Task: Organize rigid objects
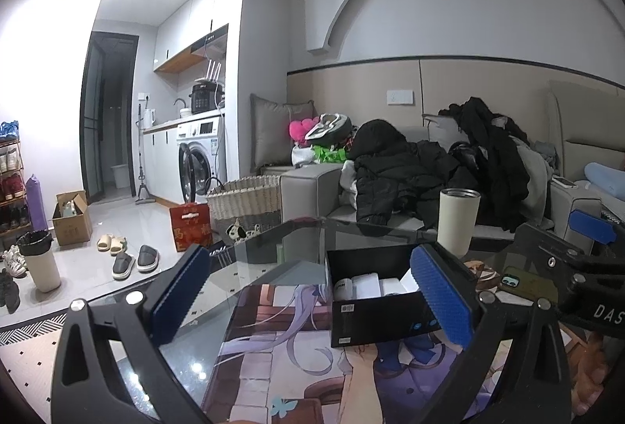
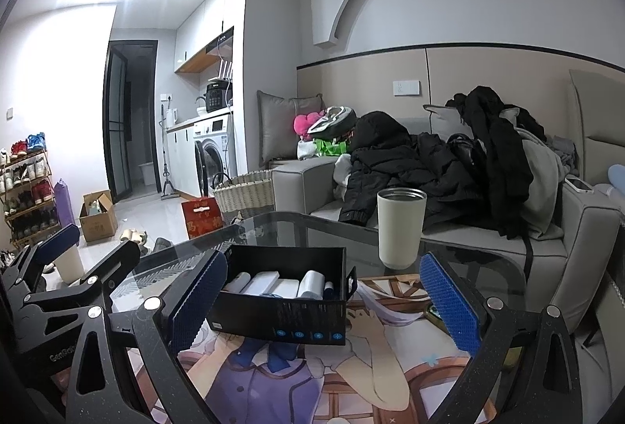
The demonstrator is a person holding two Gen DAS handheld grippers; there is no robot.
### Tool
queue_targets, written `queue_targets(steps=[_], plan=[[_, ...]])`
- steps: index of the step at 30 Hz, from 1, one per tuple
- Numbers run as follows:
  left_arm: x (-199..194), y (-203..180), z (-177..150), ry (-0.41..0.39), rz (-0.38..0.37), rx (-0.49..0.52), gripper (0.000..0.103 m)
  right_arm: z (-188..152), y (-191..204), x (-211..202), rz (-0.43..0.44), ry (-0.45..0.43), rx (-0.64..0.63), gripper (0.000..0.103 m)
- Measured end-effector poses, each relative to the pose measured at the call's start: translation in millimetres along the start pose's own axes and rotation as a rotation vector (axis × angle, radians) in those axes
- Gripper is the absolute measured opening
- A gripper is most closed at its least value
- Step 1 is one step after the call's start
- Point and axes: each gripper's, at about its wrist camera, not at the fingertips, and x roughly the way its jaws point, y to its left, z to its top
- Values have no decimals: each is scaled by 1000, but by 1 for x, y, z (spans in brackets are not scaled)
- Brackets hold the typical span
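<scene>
- holding both grippers over the glass table (image 2: pixel 297 228), you have each set of jaws spread wide with nothing between the pads.
- your left gripper (image 1: pixel 312 295) frames the printed mat (image 1: pixel 281 353); the black box (image 1: pixel 375 303) sits just inside its right pad, which overlaps the box's near right corner in view, though you cannot tell if they touch.
- your right gripper (image 2: pixel 324 301) has the black box (image 2: pixel 287 291) between its jaws, nearer the left pad; contact there is unclear.
- the box is open, resting on the mat, with white cylinders (image 2: pixel 273 283) lying side by side in it.
- beyond the right pad of either gripper, the cream tumbler (image 2: pixel 400 226) stands upright on the glass.
- a phone (image 1: pixel 527 283) lies outside your left gripper's right pad, under the right gripper's arm.
</scene>
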Motion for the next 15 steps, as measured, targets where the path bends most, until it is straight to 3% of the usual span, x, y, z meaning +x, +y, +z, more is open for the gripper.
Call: queue_targets(steps=[15], plan=[[13,4,-2,62,9,-8,103,-3,3,10,5,26,-11,101]])
